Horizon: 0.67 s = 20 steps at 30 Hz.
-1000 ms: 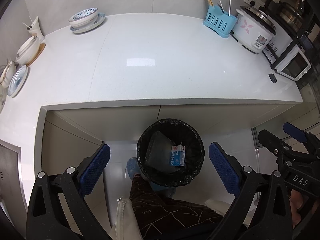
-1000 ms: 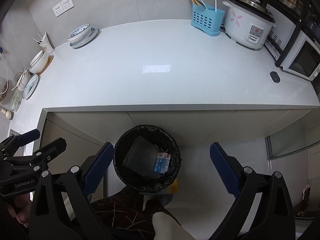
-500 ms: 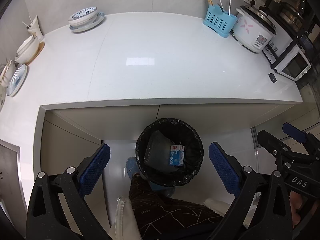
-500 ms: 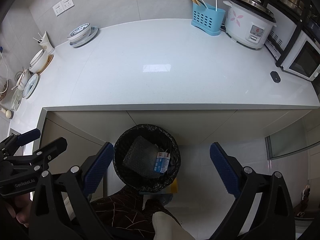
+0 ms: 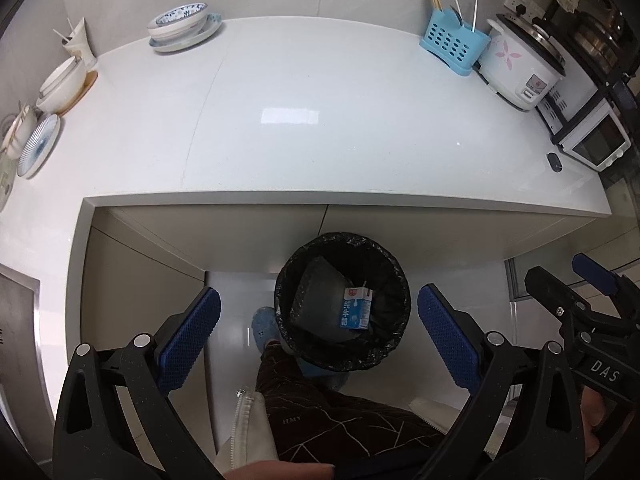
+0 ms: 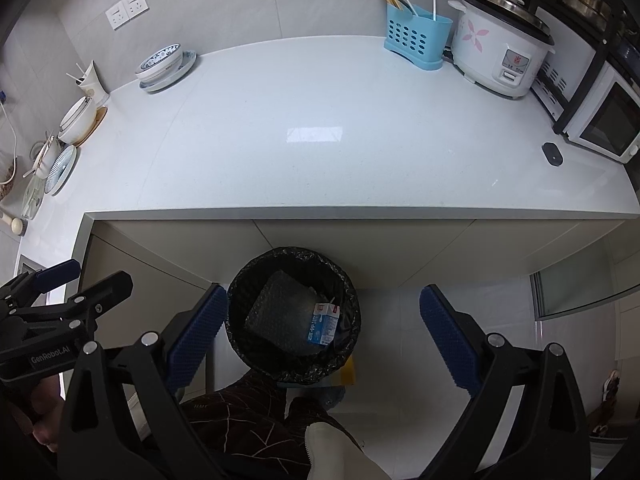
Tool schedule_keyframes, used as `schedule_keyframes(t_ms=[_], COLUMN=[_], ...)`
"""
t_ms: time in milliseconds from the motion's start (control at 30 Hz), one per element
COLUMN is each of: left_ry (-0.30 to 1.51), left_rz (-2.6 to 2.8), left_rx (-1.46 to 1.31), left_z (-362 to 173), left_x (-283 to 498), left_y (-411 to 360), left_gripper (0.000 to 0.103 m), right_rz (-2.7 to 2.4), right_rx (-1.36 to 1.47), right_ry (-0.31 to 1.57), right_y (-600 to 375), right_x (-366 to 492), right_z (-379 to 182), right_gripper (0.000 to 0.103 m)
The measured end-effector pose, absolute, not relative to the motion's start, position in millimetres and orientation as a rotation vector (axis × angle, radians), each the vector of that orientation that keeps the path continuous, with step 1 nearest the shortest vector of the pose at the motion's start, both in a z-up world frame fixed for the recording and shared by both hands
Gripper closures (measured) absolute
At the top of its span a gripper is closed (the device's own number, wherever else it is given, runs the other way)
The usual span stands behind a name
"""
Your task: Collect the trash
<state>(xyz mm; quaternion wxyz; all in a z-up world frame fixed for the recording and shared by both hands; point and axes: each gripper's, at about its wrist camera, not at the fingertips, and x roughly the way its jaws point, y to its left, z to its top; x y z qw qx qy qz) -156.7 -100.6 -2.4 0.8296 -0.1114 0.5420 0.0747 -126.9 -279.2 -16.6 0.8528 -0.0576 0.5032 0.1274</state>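
A round bin with a black liner [image 5: 396,276] [image 6: 352,292] stands on the floor below the front edge of the white counter. Inside it lie a sheet of bubble wrap [image 5: 316,296] [image 6: 280,312] and a small blue-and-white milk carton [image 5: 355,307] [image 6: 323,323]. My left gripper [image 5: 318,336] hangs open above the bin, nothing between its blue pads. The right gripper [image 6: 322,336] is open too, empty, above the bin's right side. Each gripper shows at the edge of the other's view.
The white counter [image 5: 320,120] carries stacked bowls [image 5: 180,26], plates and cups at the left, a blue utensil caddy [image 5: 454,46], a rice cooker [image 5: 522,74], a toaster oven [image 5: 596,142] and a small black object [image 5: 554,161]. A person's legs and slippers are beside the bin.
Nothing has changed hands. Both views drifted very slightly; the grippers stay open above the bin.
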Motion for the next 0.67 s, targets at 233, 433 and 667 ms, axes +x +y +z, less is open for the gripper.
schedule_keyframes(t_ms=[233, 433, 667], left_ry=[1.139, 1.126, 1.135], left_rz=[0.167, 0.152, 0.152], left_rx=[-0.211, -0.212, -0.205], left_z=[-1.6, -0.6, -1.1], left_x=[-156.4, -155.1, -152.3], left_y=[-106.3, -108.9, -113.7], left_gripper=[0.006, 0.006, 0.006], right_rz=[0.269, 0.272, 0.276], right_rx=[-0.123, -0.122, -0.119], right_ry=[1.060, 1.061, 1.061], right_y=[-280.7, -283.7, -284.8], right_x=[-125.9, -122.6, -120.9], right_z=[-17.5, -18.6, -18.5], right_gripper=[0.010, 0.010, 0.010])
